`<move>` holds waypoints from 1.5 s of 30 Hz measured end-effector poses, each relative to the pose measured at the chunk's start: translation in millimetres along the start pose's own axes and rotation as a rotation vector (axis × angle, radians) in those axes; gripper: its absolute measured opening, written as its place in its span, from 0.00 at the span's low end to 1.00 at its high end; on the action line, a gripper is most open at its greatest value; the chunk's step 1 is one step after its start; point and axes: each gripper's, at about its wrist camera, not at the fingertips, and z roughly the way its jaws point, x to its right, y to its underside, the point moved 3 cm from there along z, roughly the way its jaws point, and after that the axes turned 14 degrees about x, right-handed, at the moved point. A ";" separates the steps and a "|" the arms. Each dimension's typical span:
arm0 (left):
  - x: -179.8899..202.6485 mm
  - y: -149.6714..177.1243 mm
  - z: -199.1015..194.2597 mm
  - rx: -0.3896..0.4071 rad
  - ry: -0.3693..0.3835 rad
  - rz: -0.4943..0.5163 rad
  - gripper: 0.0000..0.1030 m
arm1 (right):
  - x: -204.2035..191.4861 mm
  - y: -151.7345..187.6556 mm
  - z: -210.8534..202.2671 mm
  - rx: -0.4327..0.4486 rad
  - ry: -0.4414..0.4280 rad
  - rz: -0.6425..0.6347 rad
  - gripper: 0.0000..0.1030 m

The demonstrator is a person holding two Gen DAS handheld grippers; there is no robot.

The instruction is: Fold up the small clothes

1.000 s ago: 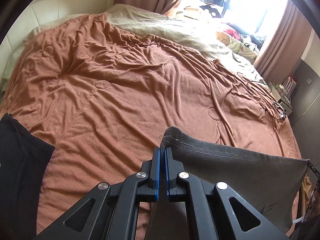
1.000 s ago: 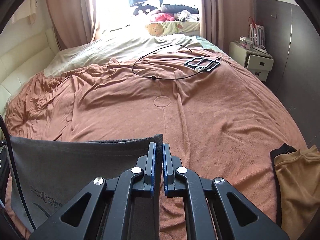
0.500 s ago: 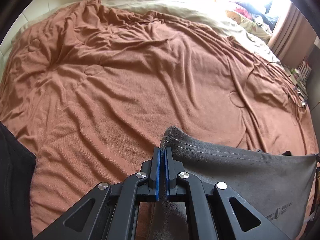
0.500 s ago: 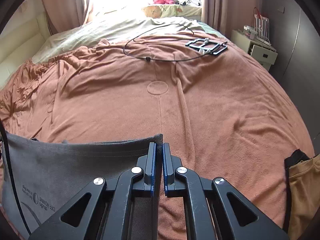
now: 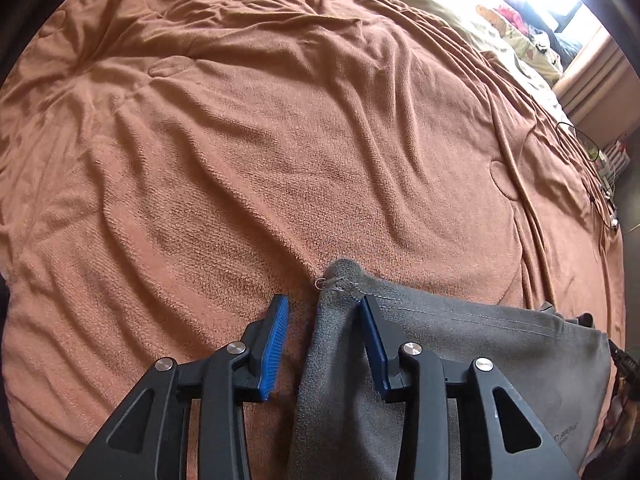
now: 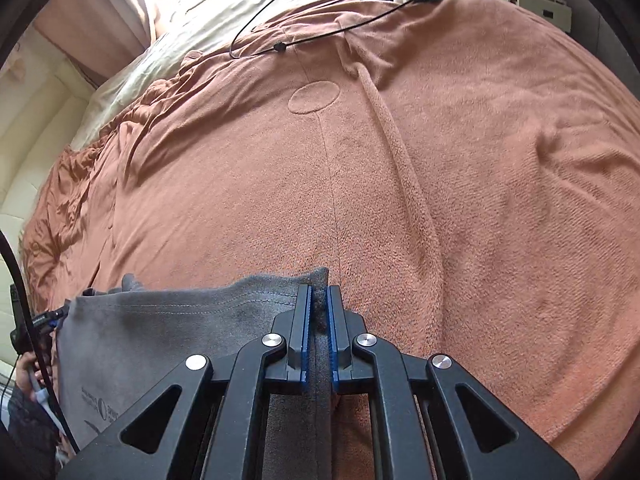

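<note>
- Left tool (image 5: 322, 312): jaws opening, blue pads apart; the grey garment (image 5: 460, 340) has its corner between them, leaning on the right pad, not pinched.
- Right tool (image 6: 319, 304): pads together, clamped on the garment's other top corner.
- Garment is low over the brown blanket (image 6: 460, 200) on the bed, top edge stretched between both tools.
- Black cable (image 6: 304, 12) lies at the far end.

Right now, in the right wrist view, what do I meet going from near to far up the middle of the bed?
right gripper shut on the grey garment → brown blanket → stitched circle → black cable → beige sheet.
</note>
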 end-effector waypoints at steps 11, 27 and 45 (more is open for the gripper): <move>12.3 -15.8 -25.9 0.101 -0.023 0.093 0.05 | -11.1 -8.9 -19.4 0.087 0.070 -0.084 0.02; 13.2 -39.8 -50.5 0.184 -0.047 0.101 0.05 | -24.3 -17.8 -52.5 0.192 0.111 -0.107 0.02; 4.2 -24.9 -36.5 0.111 -0.134 0.089 0.53 | -26.2 -17.5 -31.3 0.146 0.111 -0.124 0.75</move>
